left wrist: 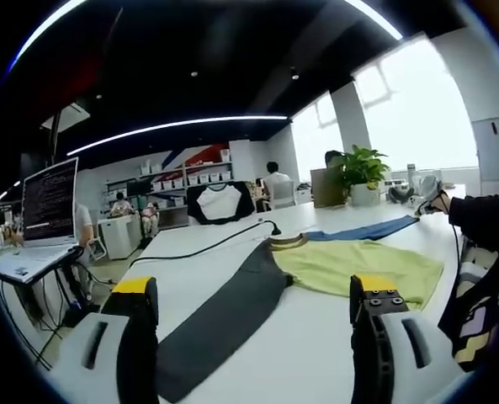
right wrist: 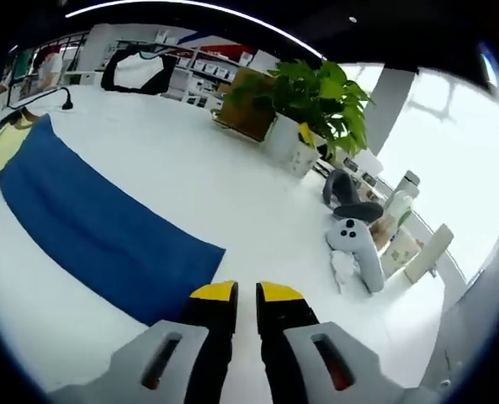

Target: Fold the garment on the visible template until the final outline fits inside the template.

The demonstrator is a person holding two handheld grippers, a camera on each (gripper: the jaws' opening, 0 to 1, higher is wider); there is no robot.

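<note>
A T-shirt lies flat on the white table (left wrist: 316, 337). Its body (left wrist: 358, 265) is yellow-green, and its dark grey sleeve (left wrist: 220, 316) stretches toward my left gripper (left wrist: 254, 290). That gripper hovers open, jaws wide apart, with the sleeve's end between and below them. The blue sleeve (left wrist: 363, 231) runs off to the far right. In the right gripper view the blue sleeve (right wrist: 98, 227) ends just ahead and left of my right gripper (right wrist: 246, 293), whose yellow-tipped jaws are shut with nothing between them. The right gripper (left wrist: 430, 198) also shows in the left gripper view, held by a dark-sleeved arm.
A potted plant (right wrist: 316, 97), a white controller (right wrist: 358, 248) and bottles stand beyond the blue sleeve. A black cable (left wrist: 207, 246) crosses the table behind the shirt. A laptop (left wrist: 43, 215) sits on a stand at the left. People sit at desks in the background.
</note>
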